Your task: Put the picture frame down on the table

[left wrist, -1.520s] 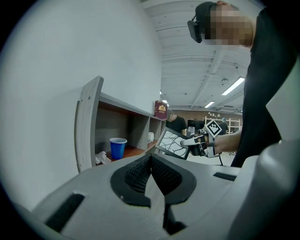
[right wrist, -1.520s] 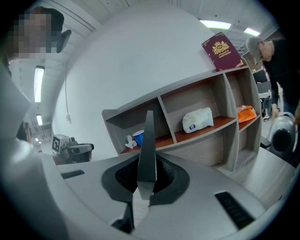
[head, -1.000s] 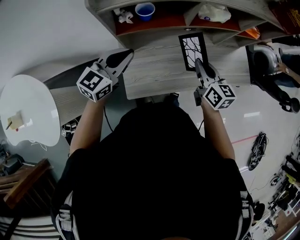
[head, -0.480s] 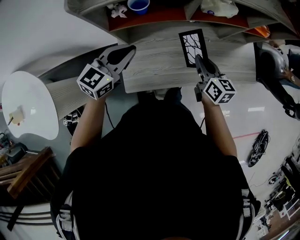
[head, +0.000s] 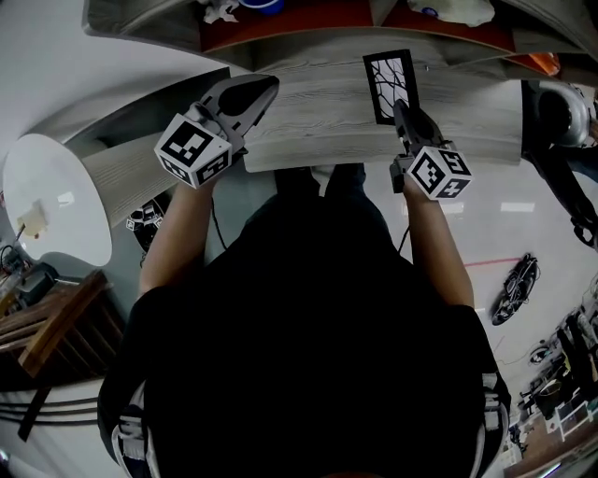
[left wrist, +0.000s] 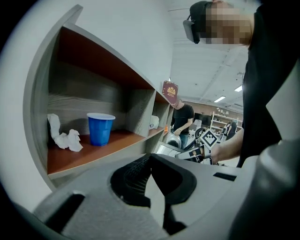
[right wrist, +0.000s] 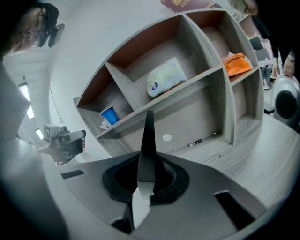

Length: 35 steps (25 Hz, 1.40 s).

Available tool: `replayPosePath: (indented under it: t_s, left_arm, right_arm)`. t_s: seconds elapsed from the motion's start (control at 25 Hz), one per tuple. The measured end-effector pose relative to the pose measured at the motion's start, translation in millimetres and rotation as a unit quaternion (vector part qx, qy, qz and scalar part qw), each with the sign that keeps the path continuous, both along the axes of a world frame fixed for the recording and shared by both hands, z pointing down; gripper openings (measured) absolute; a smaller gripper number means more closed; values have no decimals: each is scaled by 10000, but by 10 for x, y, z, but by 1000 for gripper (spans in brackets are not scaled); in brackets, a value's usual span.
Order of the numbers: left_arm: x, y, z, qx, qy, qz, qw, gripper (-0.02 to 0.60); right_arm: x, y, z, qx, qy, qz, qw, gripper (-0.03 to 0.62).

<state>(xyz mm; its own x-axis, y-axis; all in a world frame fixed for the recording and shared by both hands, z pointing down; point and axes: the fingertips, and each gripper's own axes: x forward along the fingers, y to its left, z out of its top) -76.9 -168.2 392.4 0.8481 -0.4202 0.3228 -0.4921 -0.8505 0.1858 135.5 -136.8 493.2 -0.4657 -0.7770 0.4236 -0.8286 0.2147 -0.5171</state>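
R gripper (head: 404, 112) pinching frame (head: 391, 82) by its near edge. Frame sits over table (head: 318, 126), just in front of shelf (head: 308, 23); table contact unclear. L gripper (head: 264, 87) jaws pressed together, empty, over table's left end.

Head view steeply down — gripper views low, facing shared shelf (head: 318, 28).

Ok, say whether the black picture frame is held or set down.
Held: the right tool is shut on the black rectangular picture frame, edge-on between its jaws. Contact with the grey wooden table cannot be told.
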Motion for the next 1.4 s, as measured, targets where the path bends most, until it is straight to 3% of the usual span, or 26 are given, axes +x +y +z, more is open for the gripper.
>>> replayPosePath:
  t_s: [0.96,1.4]
  left_arm:
    - [70,9,415,-295,-170,-26,9994,18]
    - [86,74,483,-355,-175,-64,9992,18]
  right_arm:
    - [122,-136,514,-257,38,89,9996,17]
    - [60,-68,1006,-643,-17,82,9979,18]
